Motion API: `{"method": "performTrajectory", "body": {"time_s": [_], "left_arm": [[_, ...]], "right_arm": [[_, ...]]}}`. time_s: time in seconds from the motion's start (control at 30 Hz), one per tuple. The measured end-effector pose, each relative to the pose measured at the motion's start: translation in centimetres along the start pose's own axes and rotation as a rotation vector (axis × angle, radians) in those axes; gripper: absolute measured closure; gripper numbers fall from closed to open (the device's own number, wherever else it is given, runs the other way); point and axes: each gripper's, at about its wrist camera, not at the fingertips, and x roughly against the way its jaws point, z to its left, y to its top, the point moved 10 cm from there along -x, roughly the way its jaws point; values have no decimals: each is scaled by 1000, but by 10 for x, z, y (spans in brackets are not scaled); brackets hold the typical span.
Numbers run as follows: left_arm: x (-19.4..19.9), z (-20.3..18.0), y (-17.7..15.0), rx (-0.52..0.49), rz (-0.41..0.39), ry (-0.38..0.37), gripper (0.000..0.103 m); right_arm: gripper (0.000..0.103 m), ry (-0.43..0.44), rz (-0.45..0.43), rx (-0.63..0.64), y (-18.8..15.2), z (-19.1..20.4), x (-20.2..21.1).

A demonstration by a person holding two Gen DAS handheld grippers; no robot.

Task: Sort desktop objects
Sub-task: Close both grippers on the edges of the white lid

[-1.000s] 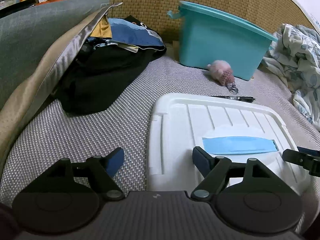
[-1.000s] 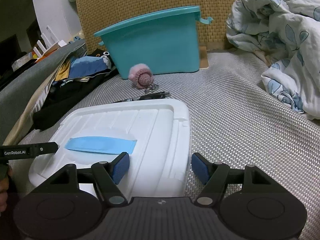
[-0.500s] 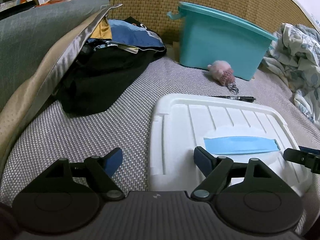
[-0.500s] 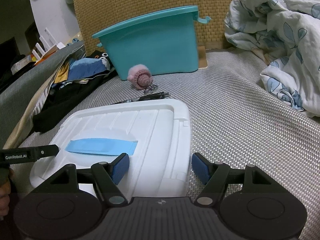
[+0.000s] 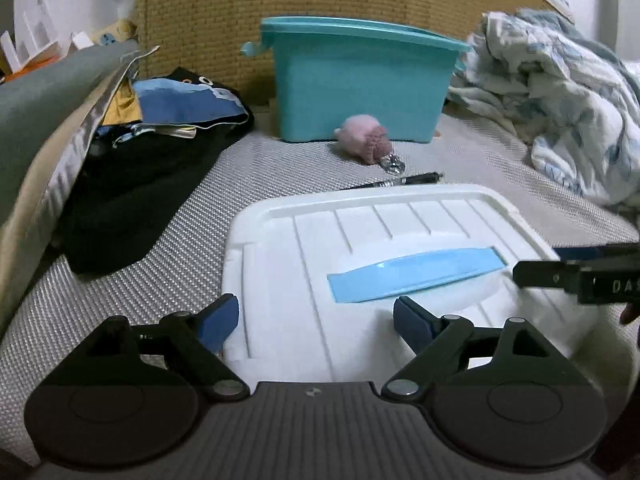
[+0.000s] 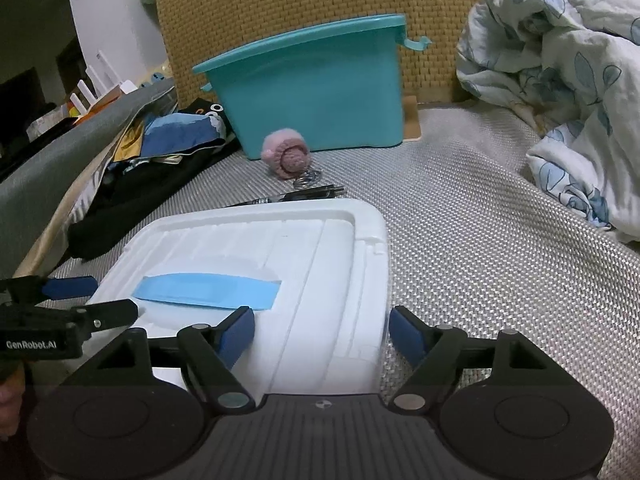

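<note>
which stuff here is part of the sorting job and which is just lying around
Job: white lid with blue handle, teal bin, pink crochet keychain, black pen, left gripper and right gripper, both open.

Lying about: floral blanket, dark clothes pile, grey cushion.

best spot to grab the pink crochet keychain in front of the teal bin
Grip the pink crochet keychain across its soft rounded body, coming from above and the near side. It lies on the woven mat with the teal bin close behind, blocking that side, and its metal ring is thin and flat, probably harder to pinch.
</note>
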Motion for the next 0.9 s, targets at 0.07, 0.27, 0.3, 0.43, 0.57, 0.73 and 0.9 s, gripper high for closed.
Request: {"method": "performTrajectory", "body": {"time_s": [0.07, 0.27, 0.3, 0.43, 0.57, 0.73, 0.9], "left_arm": [[3, 3, 2, 23, -10, 0, 16], [8, 36, 7, 171, -23, 61, 16], [6, 43, 5, 198, -6, 77, 16], [-5, 60, -7, 295, 63, 92, 12], [-6, 53, -8, 290, 63, 41, 10], [-9, 27, -9, 206, 71, -42, 6], [-11, 13, -9, 164, 62, -56, 0]], "right_arm": [[24, 1, 2, 1, 0, 0, 0], [25, 5, 3, -2, 0, -1, 0], [25, 6, 2, -2, 0, -1, 1], [25, 9, 3, -10, 0, -2, 1], [24, 19, 5, -23, 1, -2, 0], [19, 20, 7, -5, 0, 1, -2], [13, 8, 5, 32, -3, 7, -3]]}}
